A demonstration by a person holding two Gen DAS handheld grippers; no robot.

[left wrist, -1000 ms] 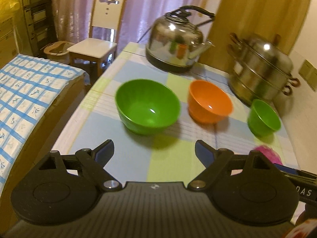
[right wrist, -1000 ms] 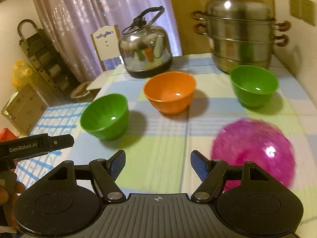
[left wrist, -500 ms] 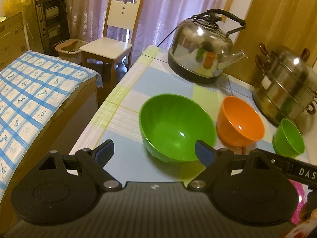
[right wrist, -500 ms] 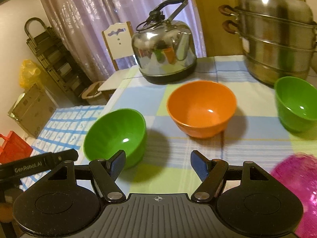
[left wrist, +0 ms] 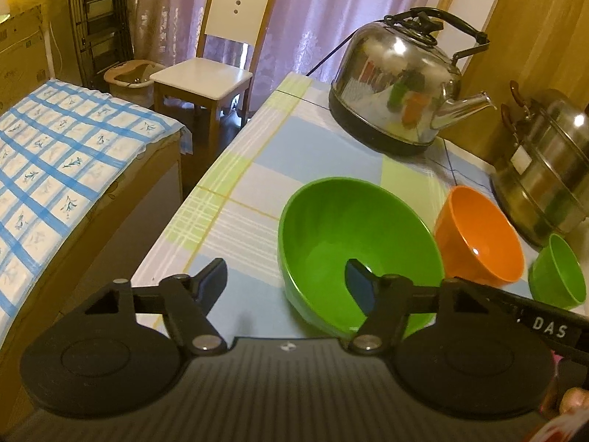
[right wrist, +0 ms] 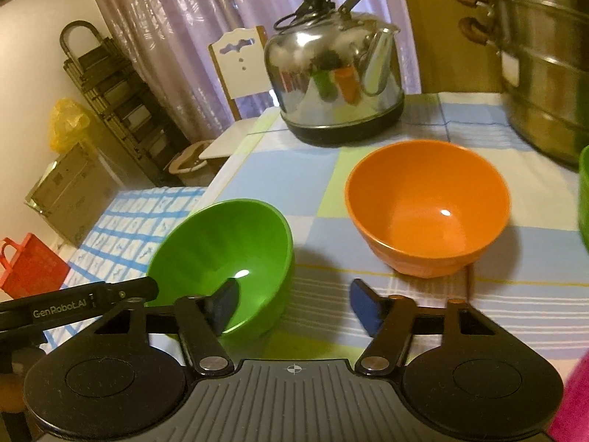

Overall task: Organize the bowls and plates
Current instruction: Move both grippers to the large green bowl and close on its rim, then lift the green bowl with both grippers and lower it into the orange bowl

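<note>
A large green bowl [left wrist: 353,235] stands near the table's left edge, and it shows in the right wrist view [right wrist: 224,254] too. My left gripper [left wrist: 287,283] is open; its right finger reaches over the bowl's near rim, its left finger stays outside. My right gripper [right wrist: 294,305] is open; its left finger sits over the same bowl's rim. An orange bowl [right wrist: 427,213] stands to the right [left wrist: 478,239]. A small green bowl [left wrist: 557,276] stands beyond it. A pink plate [right wrist: 574,401] shows at the lower right edge.
A steel kettle [left wrist: 397,84] and a stacked steel steamer pot [left wrist: 545,169] stand at the back of the checked table [left wrist: 257,169]. A white chair [left wrist: 213,70] and a bed with a blue checked cover [left wrist: 55,169] are left of the table.
Both grippers have moved forward and left toward the large green bowl, which now lies at their fingertips. The pink plate has slid almost out of the right wrist view.
</note>
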